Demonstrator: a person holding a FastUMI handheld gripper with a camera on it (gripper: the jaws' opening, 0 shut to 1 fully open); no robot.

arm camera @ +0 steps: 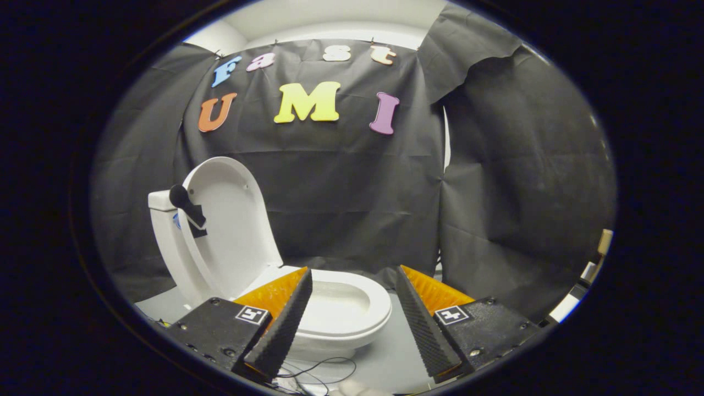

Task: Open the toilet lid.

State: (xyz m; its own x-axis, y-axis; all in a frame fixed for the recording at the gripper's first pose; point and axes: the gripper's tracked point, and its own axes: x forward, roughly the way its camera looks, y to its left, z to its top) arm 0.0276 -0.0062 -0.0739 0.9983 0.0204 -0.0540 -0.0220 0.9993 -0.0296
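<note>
A small white toilet (330,313) stands on a grey surface ahead of my fingers. Its lid (234,220) is raised, leaning back toward the tank (162,201), and the oval seat and bowl lie bare below it. A black handle-like piece (188,209) sticks out from the lid's left edge. My gripper (352,280) is open, with nothing between its ridged black fingers (286,324). The left fingertip overlaps the near rim of the seat in view; the right fingertip stands off to the right of the bowl.
Black cloth walls (495,192) close in behind and to the right of the toilet. A thin black cable (324,366) lies on the grey surface (385,357) just in front of the bowl. Some pale objects (588,275) show at the far right.
</note>
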